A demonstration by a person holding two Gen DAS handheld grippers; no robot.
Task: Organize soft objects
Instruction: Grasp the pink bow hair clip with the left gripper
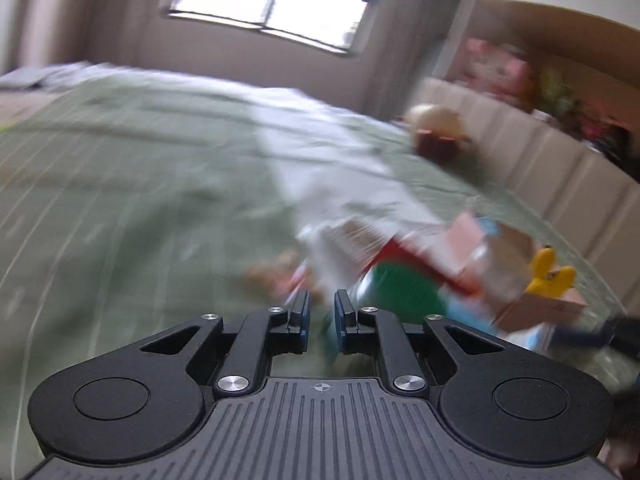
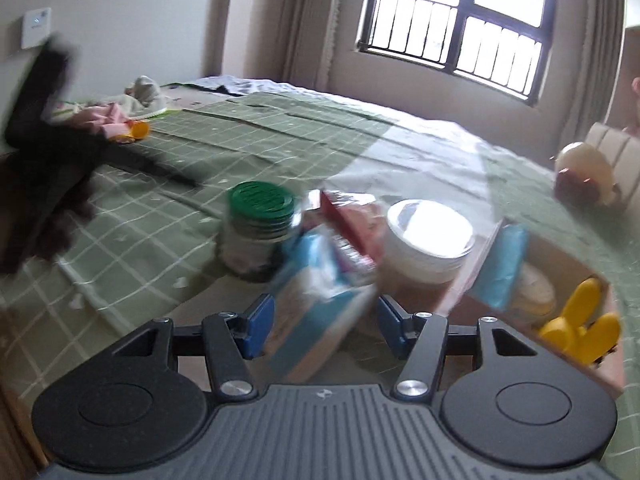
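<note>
Your left tongs (image 1: 321, 316) are nearly closed and empty, your right tongs (image 2: 326, 330) wide around the blue packet (image 2: 316, 312): closing now risks toppling the green-lidded jar (image 2: 260, 232) just beside it on the bed (image 2: 200, 148).

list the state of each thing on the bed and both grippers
left gripper: shut, nothing between its fingers
right gripper: open, blue and white packet in the gap, no grip visible
blue and white packet: tilted, blurred
green-lidded glass jar: upright, lid on
white round tub: upright, lid on
pink cardboard box: open, yellow plush toy inside
</note>
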